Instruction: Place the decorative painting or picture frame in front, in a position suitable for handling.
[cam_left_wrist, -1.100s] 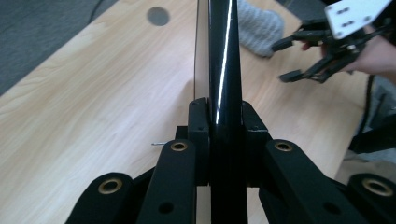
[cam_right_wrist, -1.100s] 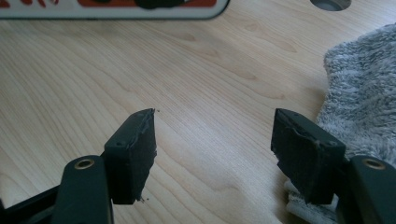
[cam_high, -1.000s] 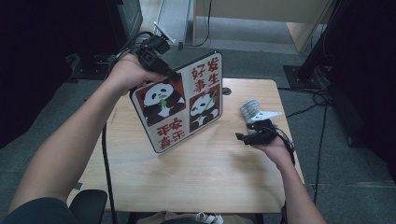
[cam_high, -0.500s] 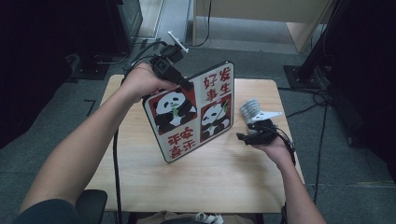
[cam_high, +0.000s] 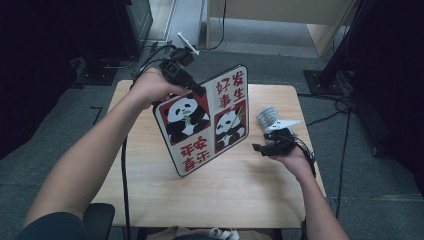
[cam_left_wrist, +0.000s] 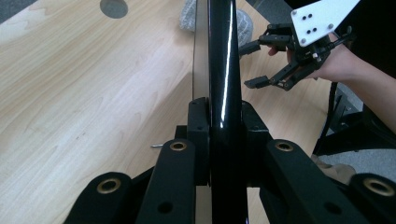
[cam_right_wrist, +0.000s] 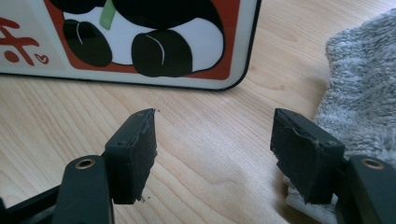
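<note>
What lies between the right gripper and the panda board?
Nothing: bare wooden table separates the open right gripper from the panda board, seen in the right gripper view.

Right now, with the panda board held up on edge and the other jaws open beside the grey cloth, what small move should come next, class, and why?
Probably the right gripper should close on the grey cloth. Its jaws stand open just above the table, the cloth lies against the right-hand one, and the left gripper already clamps the panda board's top edge, tilting its face toward that side, seemingly ready for wiping.

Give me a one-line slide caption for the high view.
Left gripper clamps the panda board by its upper edge, tilted over the wooden table; open right gripper waits nearby.
</note>
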